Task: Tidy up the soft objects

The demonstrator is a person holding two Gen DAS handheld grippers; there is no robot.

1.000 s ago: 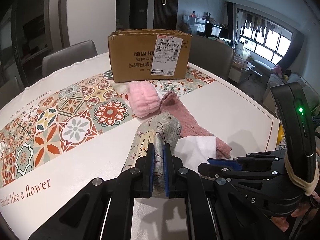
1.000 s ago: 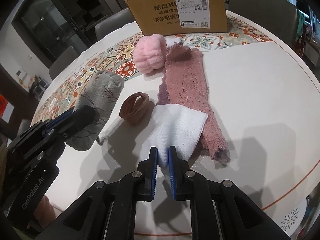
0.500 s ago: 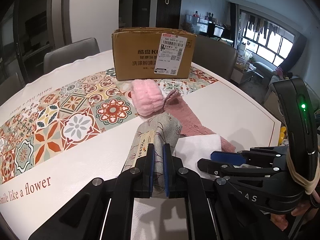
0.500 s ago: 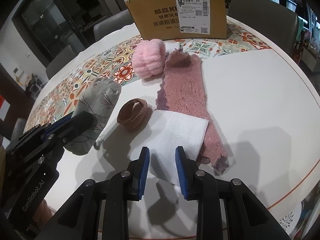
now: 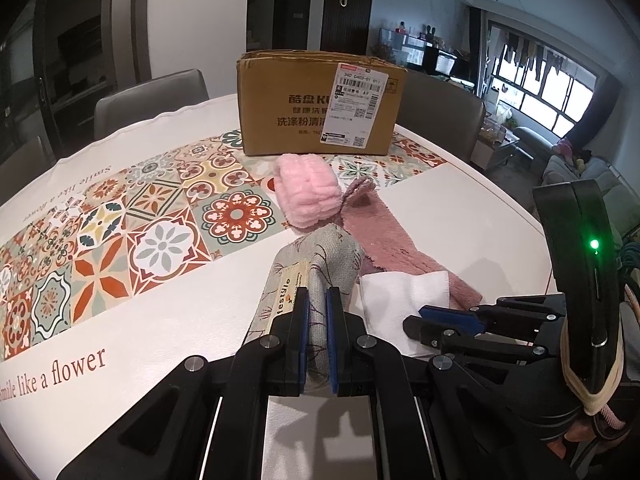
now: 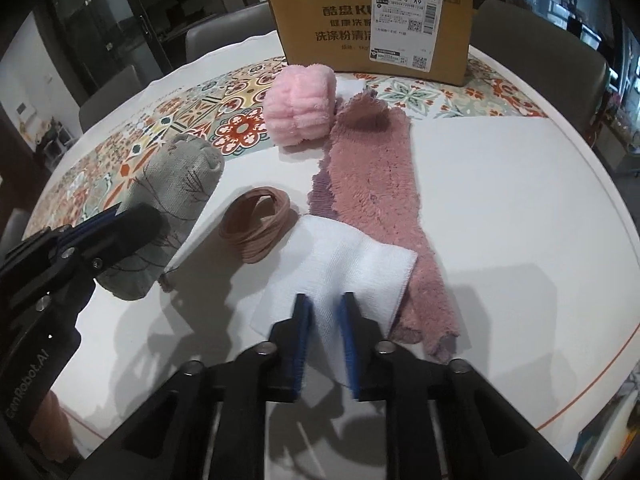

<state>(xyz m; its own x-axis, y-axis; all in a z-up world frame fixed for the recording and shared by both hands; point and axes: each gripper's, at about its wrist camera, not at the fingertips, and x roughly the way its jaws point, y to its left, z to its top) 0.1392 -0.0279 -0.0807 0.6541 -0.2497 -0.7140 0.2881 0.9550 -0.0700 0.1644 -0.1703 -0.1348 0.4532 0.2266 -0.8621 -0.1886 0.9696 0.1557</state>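
While cardboard box (image 6: 372,20) stands behind, brown band (image 6: 258,228) beside white cloth (image 6: 340,268)

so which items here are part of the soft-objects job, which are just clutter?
Job: grey pouch, white cloth, mauve towel, pink fluffy roll, brown bands, cardboard box, probably.
Lying about: chairs, sofa.

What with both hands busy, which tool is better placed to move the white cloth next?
Right. The right tool pinches the white cloth at its near edge, while the left tool is shut on the grey fabric item beside it.
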